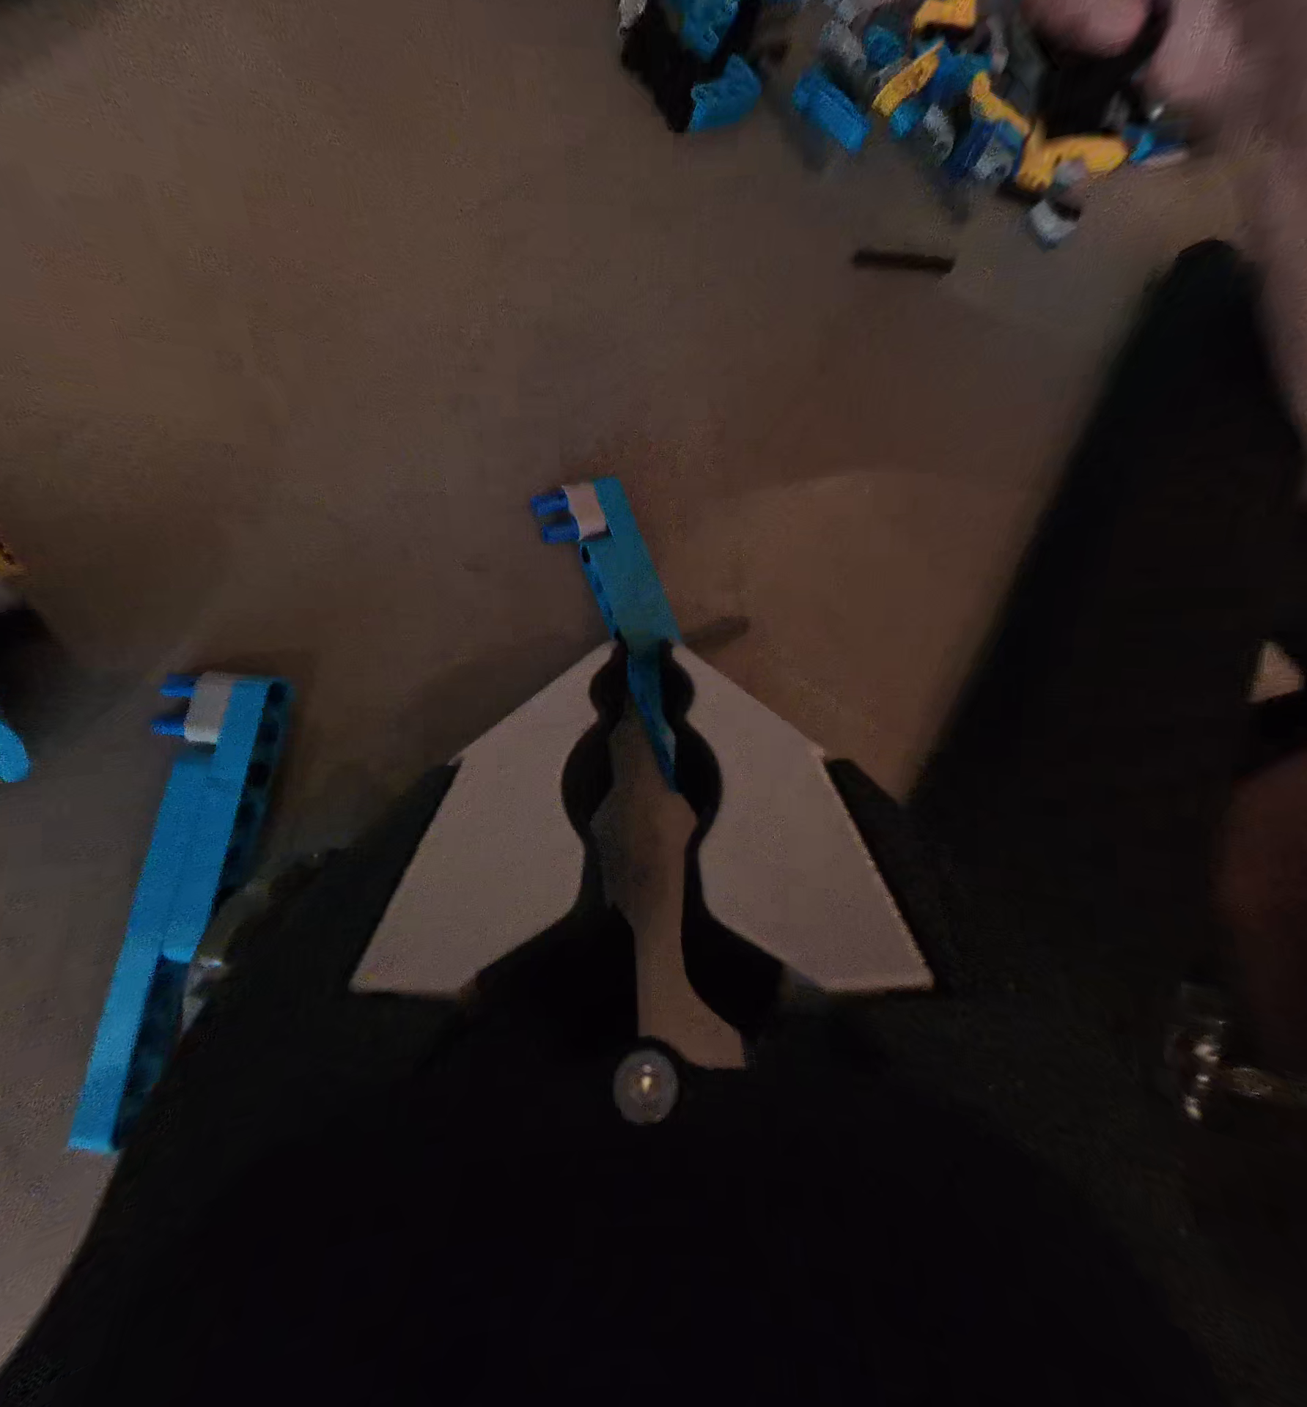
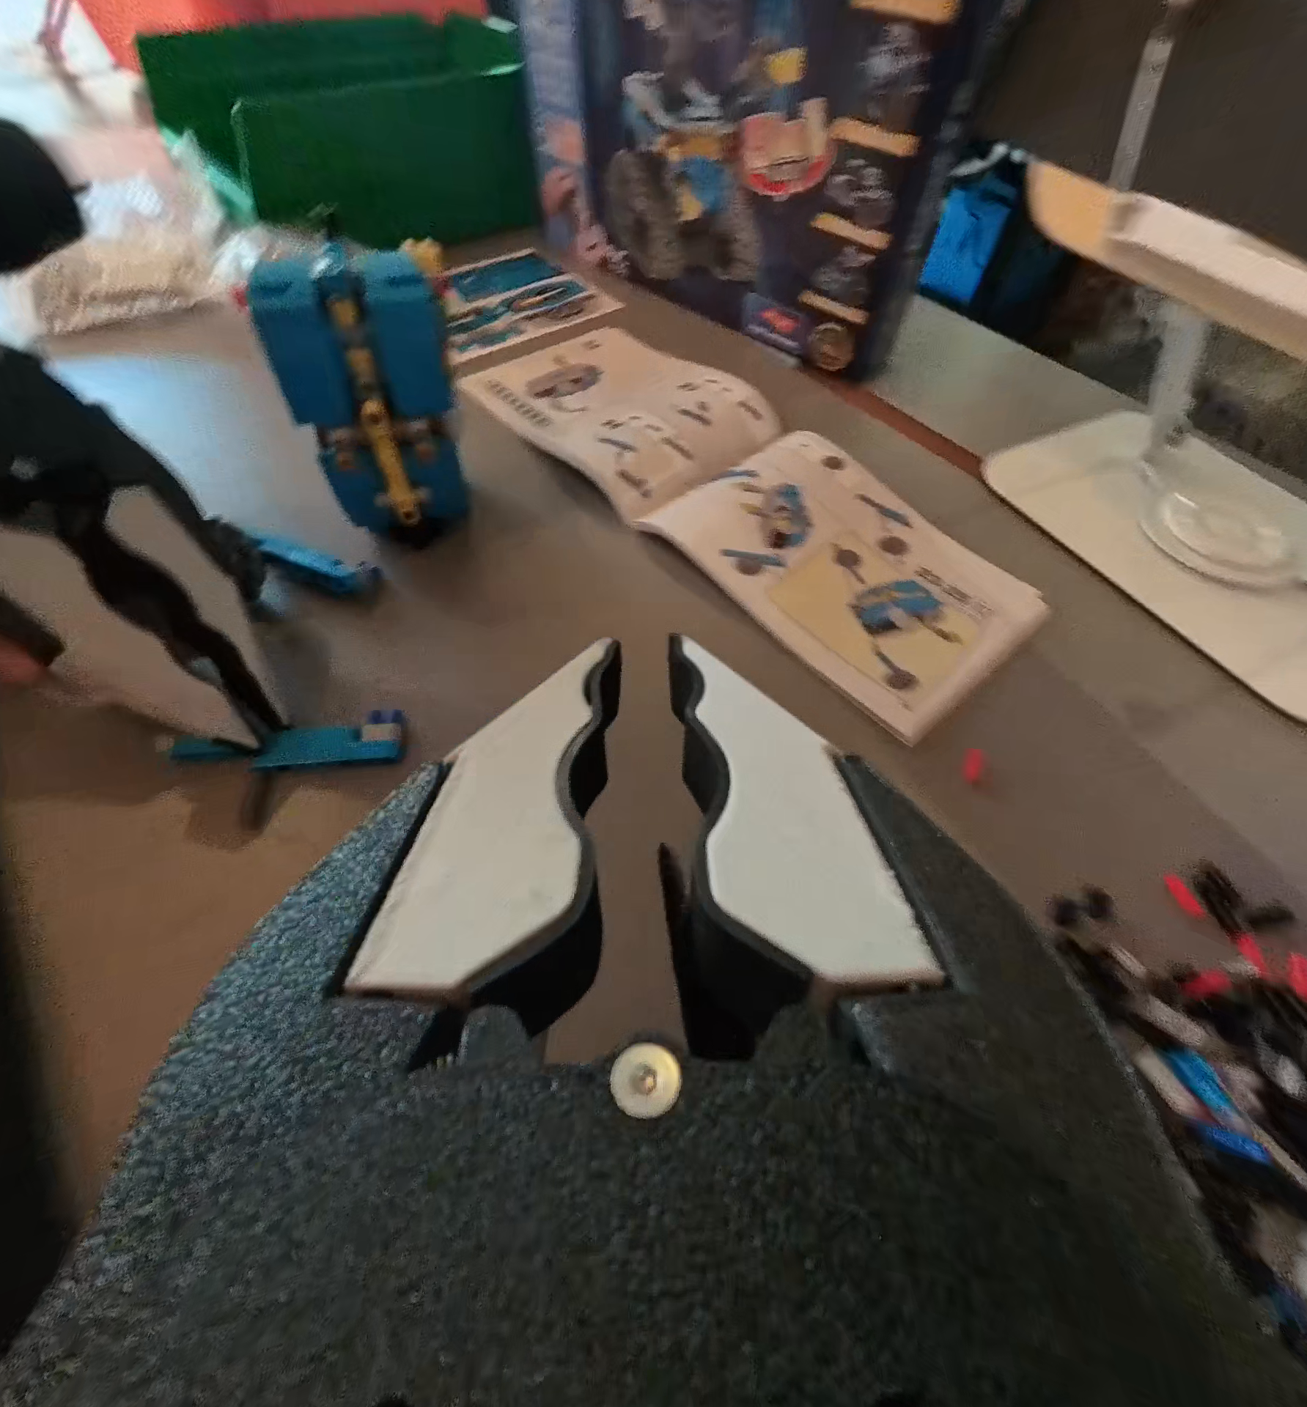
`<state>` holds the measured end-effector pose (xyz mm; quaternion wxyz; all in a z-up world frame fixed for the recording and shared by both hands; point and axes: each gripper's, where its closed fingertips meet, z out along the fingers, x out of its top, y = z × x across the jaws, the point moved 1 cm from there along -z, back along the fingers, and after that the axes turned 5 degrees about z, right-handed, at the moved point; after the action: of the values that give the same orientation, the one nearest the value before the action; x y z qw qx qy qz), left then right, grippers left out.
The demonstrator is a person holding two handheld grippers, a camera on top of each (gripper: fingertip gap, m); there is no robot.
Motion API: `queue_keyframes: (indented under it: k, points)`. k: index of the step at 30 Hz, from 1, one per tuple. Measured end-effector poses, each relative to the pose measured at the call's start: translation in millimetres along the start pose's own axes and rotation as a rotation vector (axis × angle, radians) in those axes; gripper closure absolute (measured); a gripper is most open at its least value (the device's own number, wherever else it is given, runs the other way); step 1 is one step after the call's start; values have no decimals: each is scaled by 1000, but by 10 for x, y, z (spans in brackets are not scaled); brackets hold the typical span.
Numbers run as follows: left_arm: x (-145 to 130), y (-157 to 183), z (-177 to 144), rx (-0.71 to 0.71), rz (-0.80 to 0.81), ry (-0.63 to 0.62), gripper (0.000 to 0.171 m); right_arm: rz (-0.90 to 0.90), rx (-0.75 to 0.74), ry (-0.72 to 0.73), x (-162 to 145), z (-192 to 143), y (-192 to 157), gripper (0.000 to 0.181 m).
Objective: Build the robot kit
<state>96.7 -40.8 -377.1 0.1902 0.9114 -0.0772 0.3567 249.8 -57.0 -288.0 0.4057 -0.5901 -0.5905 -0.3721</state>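
- Left gripper (image 1: 641, 647): jaws pinched on a short blue beam (image 1: 629, 579), gripped at its near end. The beam's far end carries a grey connector with two blue pins (image 1: 568, 514) and points away over the brown table (image 1: 330, 342).
- Left of it, flat on the table: a longer blue beam (image 1: 185, 898) with the same grey-and-blue end piece, apart from the gripper.
- Farther, upper right in the left wrist view: a blurred pile of blue, yellow and grey pieces (image 1: 939, 91), with a hand (image 1: 1244, 114) at its edge.
- Right gripper (image 2: 645, 647): jaws slightly apart, a narrow gap, nothing between them, above the table.
- Near right: scatter of black, red and blue small parts (image 2: 1244, 1012).
- Beyond the tips: open instruction booklet (image 2: 749, 518).
- Left-centre: upright blue-and-yellow built assembly (image 2: 361, 396).
- Far: printed box (image 2: 749, 167), green bin (image 2: 345, 122), white lamp base (image 2: 1183, 563).
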Motion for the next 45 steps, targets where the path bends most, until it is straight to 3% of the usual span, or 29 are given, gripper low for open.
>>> queue_keyframes:
  k: [7, 12, 17, 20, 23, 26, 30, 34, 45]
  points:
    - [16, 12, 6, 107, 114, 1, 162, 241, -250, -74, 10, -832, 1450, 157]
    - [77, 7, 81, 98, 85, 49, 158, 278, -364, -307, -195, -608, 1918, 148]
    - [212, 39, 213, 55, 39, 81, 158, 462, -409, -497, -496, -93, 1989, 143]
    - [384, 78, 71, 70, 63, 221, 154, 568, -337, -456, -563, 29, 1940, 150]
    - [541, 113, -210, 64, 67, 426, 150, 426, -350, -448, -605, -29, 1893, 153]
    - [622, 133, -447, 58, 77, 563, 150, 277, -417, -454, -625, -192, 1901, 170]
    - [603, 166, -424, -25, 34, 560, 150, 358, -231, -393, -594, -48, 1774, 168]
    - [580, 213, -376, -87, 20, 538, 149, 344, -187, -451, -700, 11, 1718, 168]
    - [587, 197, -380, -163, -46, 545, 149, 312, -234, -537, -951, 44, 1802, 171]
